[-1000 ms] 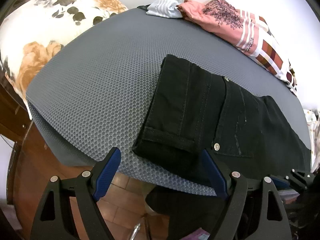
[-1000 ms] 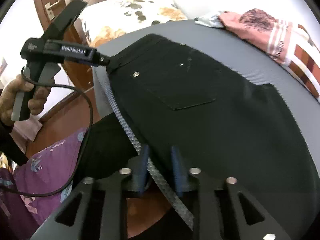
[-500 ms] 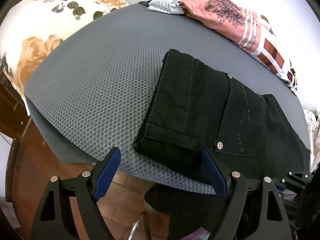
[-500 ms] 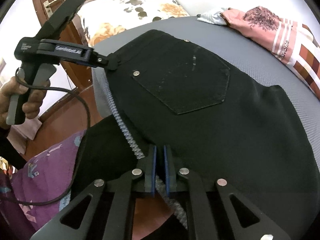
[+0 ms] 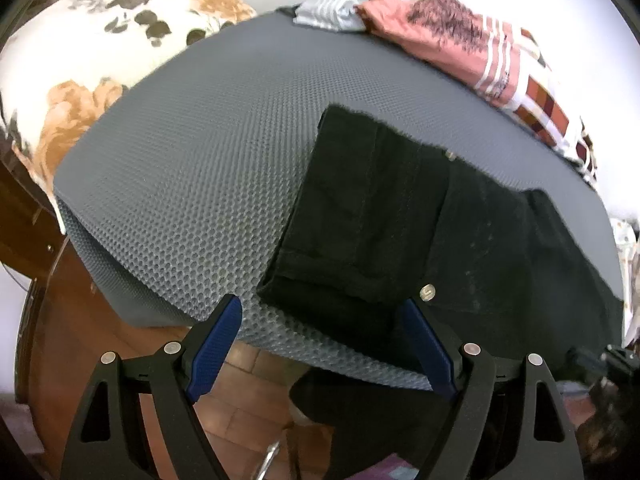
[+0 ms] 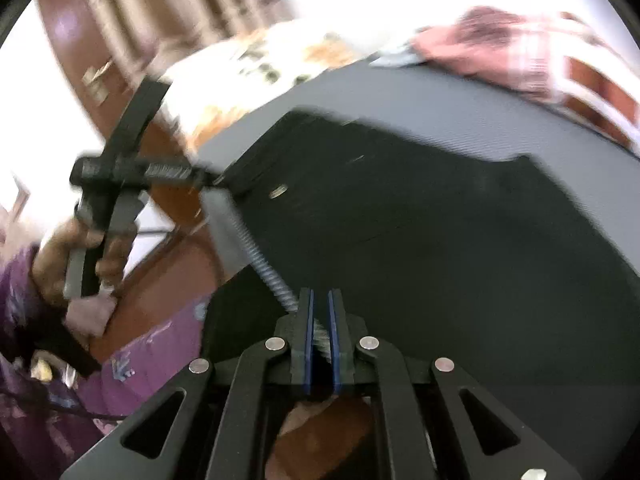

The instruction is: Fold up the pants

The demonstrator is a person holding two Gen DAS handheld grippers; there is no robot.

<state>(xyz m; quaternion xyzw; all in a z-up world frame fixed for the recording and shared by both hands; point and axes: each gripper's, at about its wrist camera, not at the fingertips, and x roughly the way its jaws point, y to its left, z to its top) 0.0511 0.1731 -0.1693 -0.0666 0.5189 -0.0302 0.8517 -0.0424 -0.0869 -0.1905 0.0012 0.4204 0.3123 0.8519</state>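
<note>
Black pants (image 5: 400, 208) lie folded on a grey honeycomb mat (image 5: 200, 160), one part hanging over the near edge. My left gripper (image 5: 320, 302) stands open at that edge, straddling the pants' near corner; its left pad rests clear of the cloth. From the right wrist the pants (image 6: 420, 220) fill the middle of the blurred view. The left gripper (image 6: 224, 178) points at their far corner. My right gripper (image 6: 321, 294) is shut on the pants' fabric where it drapes over the mat's edge (image 6: 248, 240); a little grey shows between the pads.
A floral pillow (image 5: 100, 40) lies at the mat's far left. A pink printed garment (image 5: 460, 40) and a striped cloth (image 5: 328, 12) sit along the far edge. Brown floor (image 5: 248, 360) lies below. A hand (image 6: 80, 256) holds the left gripper, above purple fabric (image 6: 152, 360).
My right gripper's jaws closed onto the fabric at the mat's edge, then the hand rose and rolled, blurring its view. The left gripper stayed open in the same place.
</note>
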